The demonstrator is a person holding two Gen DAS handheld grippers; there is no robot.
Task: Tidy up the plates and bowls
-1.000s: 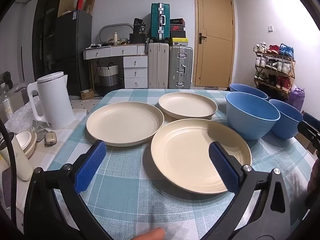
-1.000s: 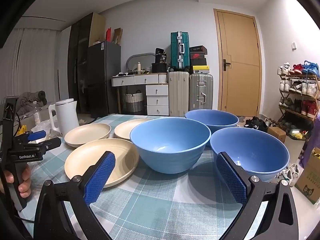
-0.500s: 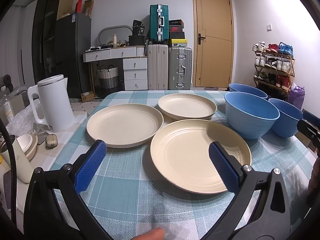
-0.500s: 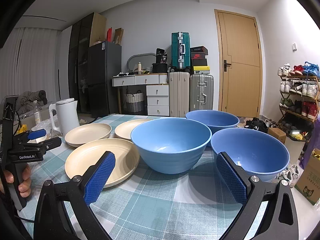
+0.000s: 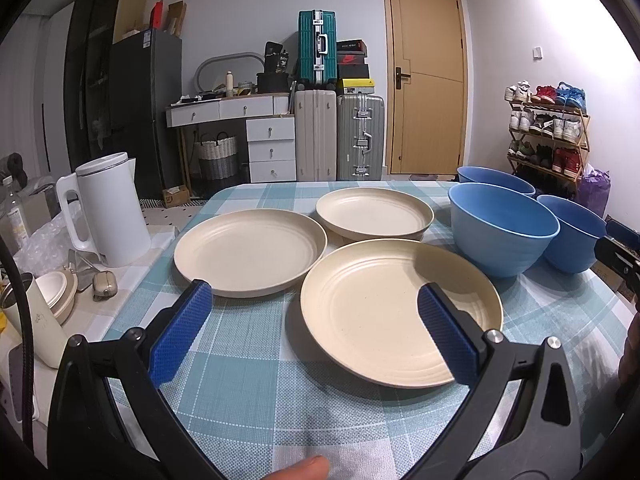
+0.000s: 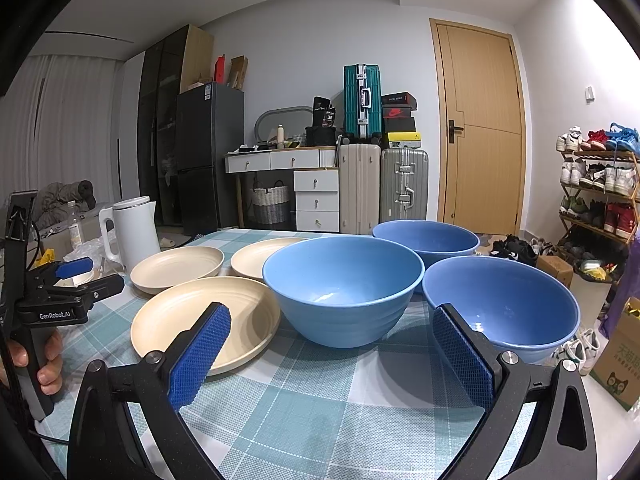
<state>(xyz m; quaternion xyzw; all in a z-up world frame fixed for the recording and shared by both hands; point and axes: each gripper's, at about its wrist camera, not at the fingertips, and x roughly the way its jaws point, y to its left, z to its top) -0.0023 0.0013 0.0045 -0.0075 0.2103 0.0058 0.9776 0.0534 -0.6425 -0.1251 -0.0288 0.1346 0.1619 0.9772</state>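
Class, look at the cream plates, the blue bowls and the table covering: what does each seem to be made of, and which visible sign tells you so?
Cream plates: probably matte plastic or fibre composite; dull surface, faint specks, moulded rings.
Blue bowls: likely similar plastic with a slight sheen; soft highlights inside, thin even rim.
Table covering: seemingly woven checked fabric or textured vinyl; a fine grid shows.
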